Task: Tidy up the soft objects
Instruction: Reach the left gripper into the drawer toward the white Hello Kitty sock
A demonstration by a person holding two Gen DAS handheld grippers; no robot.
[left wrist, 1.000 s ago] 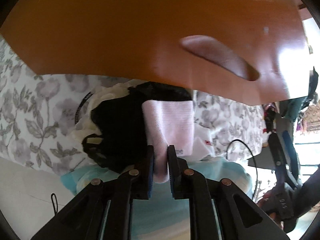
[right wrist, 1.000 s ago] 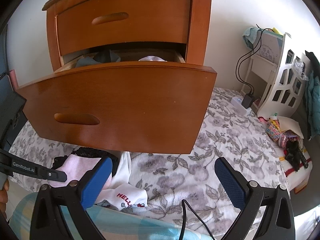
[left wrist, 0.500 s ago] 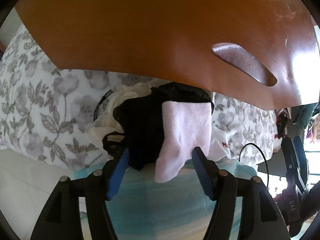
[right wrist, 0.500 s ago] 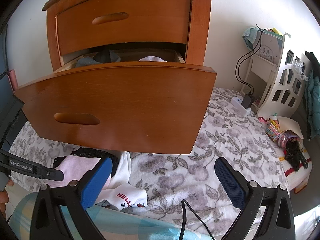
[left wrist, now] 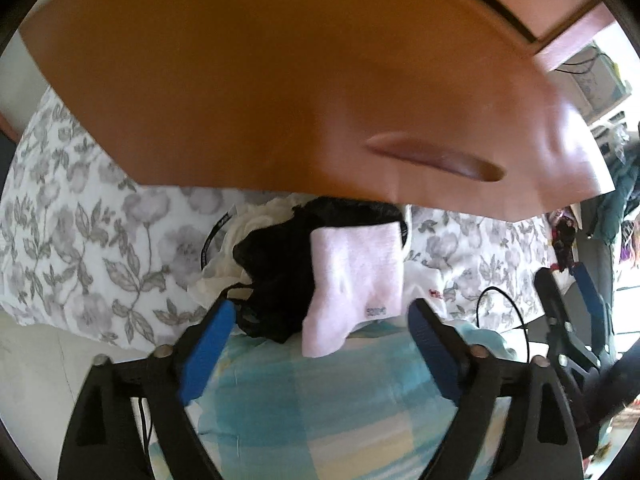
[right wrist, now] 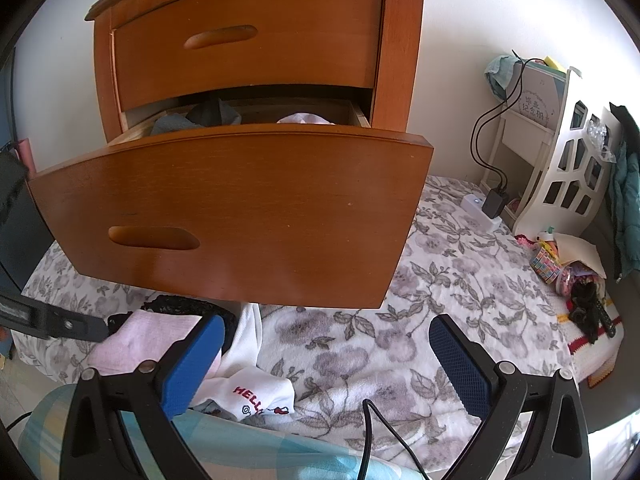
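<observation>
1. A bedroom: a floral bedspread [right wrist: 460, 304] runs from near to far, with a wooden nightstand [right wrist: 256, 48] on the left. It has two drawers – the top one shut, the lower drawer [right wrist: 240, 216] pulled out above the clothes pile.
2. Near left, under that drawer front, lie four soft items: a black lace garment [left wrist: 276, 264], a cream piece [left wrist: 236, 240], a white printed sock [right wrist: 256, 392] and one pink sock [left wrist: 356, 276] on top.
3. The pink sock looks light, limp and easily bunched – best pinched mid-body or at the cuff, I judge.
4. The left gripper [left wrist: 320, 320] is opening, jaws clear of the sock; the right gripper [right wrist: 326, 364] gapes wide over bare bedspread, empty.
</observation>
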